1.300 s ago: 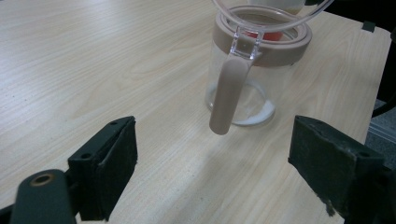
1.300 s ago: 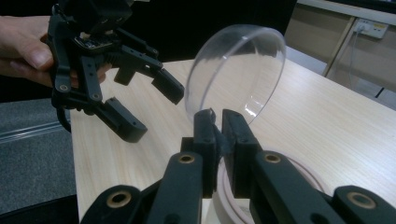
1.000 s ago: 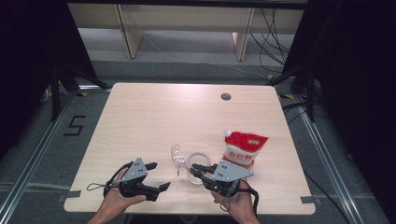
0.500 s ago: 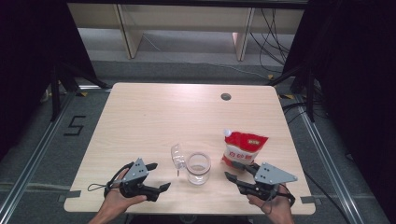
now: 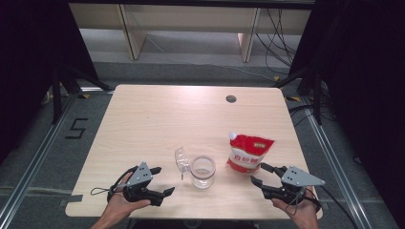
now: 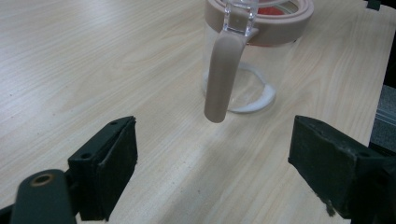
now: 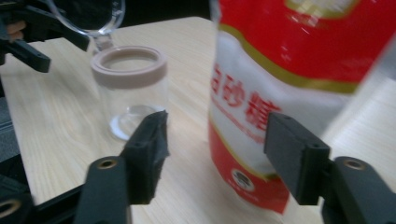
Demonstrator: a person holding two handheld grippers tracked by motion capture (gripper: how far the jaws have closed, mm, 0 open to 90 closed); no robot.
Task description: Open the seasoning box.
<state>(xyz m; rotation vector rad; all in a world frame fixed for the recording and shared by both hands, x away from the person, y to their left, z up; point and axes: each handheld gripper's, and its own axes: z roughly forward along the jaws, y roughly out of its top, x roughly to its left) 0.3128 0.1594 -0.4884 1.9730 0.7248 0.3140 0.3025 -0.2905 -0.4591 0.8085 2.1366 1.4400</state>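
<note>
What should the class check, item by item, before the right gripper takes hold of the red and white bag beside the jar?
1. Right gripper jaws open: ok; they have just been opening, with nothing pressed between them.
2. Bag upright, in front of those jaws: ok.
3. Bag top sealed or cut: cannot tell.
4. Jar upright, mouth open, lid swung aside: ok.
5. Jar apart from the bag, with bare table between them: ok.
6. Left gripper jaws open, short of the jar, holding nothing: ok.
</note>
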